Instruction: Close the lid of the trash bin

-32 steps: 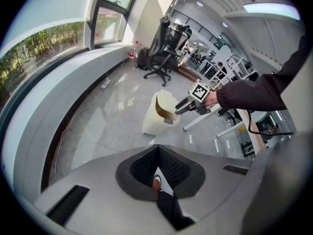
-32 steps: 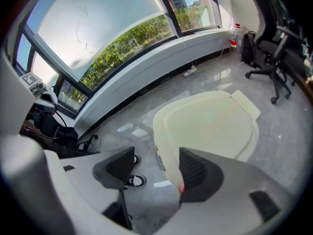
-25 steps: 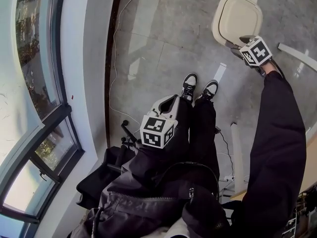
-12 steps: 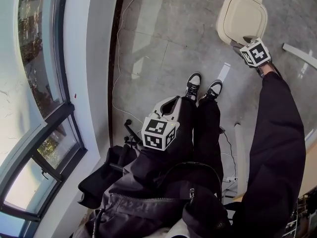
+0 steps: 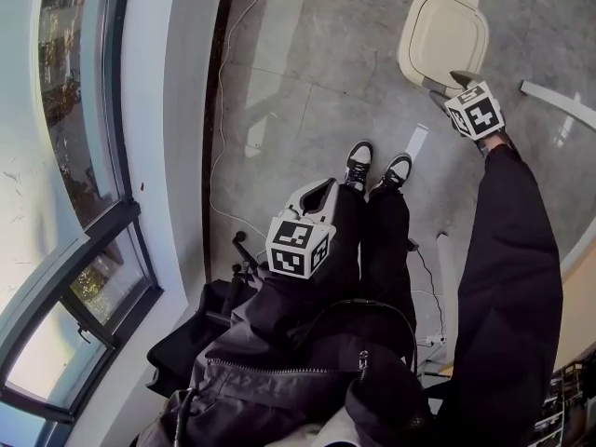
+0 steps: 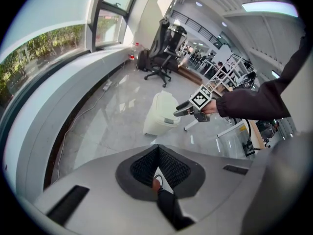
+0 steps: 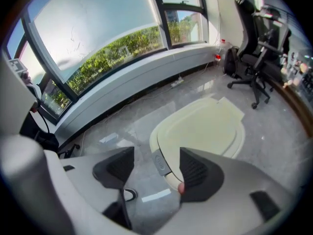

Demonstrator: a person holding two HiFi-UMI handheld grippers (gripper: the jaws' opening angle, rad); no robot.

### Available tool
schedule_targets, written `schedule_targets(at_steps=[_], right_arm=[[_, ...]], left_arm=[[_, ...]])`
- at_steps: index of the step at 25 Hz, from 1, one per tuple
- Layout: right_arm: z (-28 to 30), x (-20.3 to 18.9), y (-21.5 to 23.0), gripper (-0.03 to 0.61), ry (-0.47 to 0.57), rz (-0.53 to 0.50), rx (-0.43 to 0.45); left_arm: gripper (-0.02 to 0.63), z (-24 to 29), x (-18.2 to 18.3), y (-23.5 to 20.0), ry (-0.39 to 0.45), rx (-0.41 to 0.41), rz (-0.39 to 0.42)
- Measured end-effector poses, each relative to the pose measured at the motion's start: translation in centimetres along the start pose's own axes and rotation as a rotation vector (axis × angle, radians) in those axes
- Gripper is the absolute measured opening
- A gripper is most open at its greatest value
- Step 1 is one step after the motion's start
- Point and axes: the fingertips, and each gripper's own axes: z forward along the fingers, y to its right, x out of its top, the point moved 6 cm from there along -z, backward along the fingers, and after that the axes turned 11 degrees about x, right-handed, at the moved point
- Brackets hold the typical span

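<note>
The cream trash bin [image 5: 443,37] stands on the grey floor ahead of me, and its lid [image 7: 203,126] lies flat and shut on the body. My right gripper [image 5: 453,84] hovers just above the bin's near edge. It [image 7: 155,168] is open, with the bin's grey front latch [image 7: 159,163] showing in the gap and nothing held. My left gripper [image 5: 317,194] hangs low over my legs, far from the bin. It [image 6: 157,168] is shut on nothing, its pads meeting. In the left gripper view the bin [image 6: 159,114] shows with the right gripper [image 6: 182,110] next to it.
A curved window wall [image 5: 84,156] runs along the left, with a cable [image 5: 219,119] on the floor beside it. My shoes [image 5: 374,168] stand short of the bin near a white strip [image 5: 414,138]. A black office chair [image 7: 254,58] stands beyond the bin. White table legs [image 5: 559,101] lie at right.
The right gripper has drawn slightly back toward me from the bin's near edge. The left gripper has stayed over my legs. The lid looks flat throughout.
</note>
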Motion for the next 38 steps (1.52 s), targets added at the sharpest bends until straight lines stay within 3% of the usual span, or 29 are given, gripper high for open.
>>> schedule_targets(at_steps=[5,11,14,18,23,30,38], right_arm=[[-12.3,3.5,-5.8,0.288,0.313,0.057,-0.124],[-28.5,7.3,-15.6,0.185,0.546,0.031,-0.342],[-36.3,8.1,-20.5,0.084,0.656,0.051,-0.469],[-45.9,9.4,-26.5,0.008,0.829,0.124,-0.644],[-53.6,10.1,-33.9,0.005,0.994,0.124,-0.736],[-60.2,10.1,-39.3,0.005,1.087,0.046,-0.828],[-64.5,9.5,-44.5,0.004,1.168,-0.043,-0.876]], left_arm=[[-0.006,-4.1,7.0,3.2,0.141,-0.044,0.044],[-0.006,-12.6,16.7,9.0,0.355,-0.121,0.105],[-0.005,-18.2,20.1,12.0,0.459,-0.159,0.133],[-0.006,-27.3,24.4,15.1,0.688,-0.210,0.130],[-0.006,-35.7,25.1,18.1,0.808,-0.272,0.157],[-0.006,-42.4,26.7,21.4,0.938,-0.330,0.238],[-0.005,-47.6,25.6,22.9,1.032,-0.348,0.300]])
